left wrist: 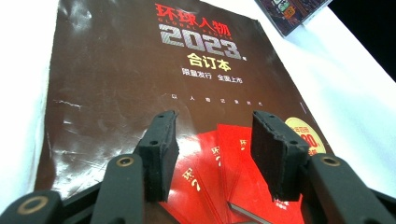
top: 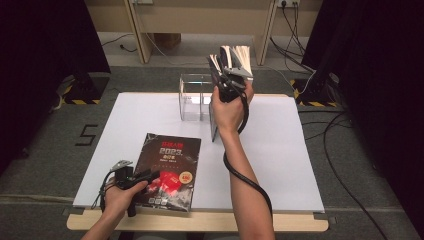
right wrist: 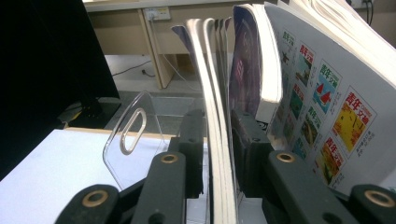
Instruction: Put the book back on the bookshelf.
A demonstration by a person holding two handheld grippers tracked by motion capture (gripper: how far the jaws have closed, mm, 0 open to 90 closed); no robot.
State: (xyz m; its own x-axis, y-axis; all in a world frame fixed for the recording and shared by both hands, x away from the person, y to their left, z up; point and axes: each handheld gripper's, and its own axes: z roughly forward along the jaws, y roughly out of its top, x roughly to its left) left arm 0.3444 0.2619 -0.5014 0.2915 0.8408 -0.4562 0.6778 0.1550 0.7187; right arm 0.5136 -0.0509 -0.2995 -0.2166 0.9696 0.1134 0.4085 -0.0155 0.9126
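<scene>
**High view: magazines lifted at the clear rack, dark magazine flat on the worktop**

High view: right gripper (top: 226, 70) raised above far side of white worktop (top: 280, 165), over clear acrylic rack (top: 192, 97). Bundle of magazines (top: 239, 57) held up on edge at the jaws, pages fanned.

Right gripper view: thin magazine (right wrist: 215, 140) between the two pads (right wrist: 194, 149), small gap visible on each side; pressing or loose, cannot tell. Thicker magazine with small cover thumbnails (right wrist: 327, 116) beside right jaw, outside it. Clear divider with slot handle (right wrist: 133, 133) upright to the left.

Left gripper (top: 135, 177) low at near left edge of worktop, over near corner of dark magazine (top: 167, 170) lying flat.

Left gripper view: jaws spread wide, nothing between them; dark cover (left wrist: 140, 79) with red and white print below.
</scene>
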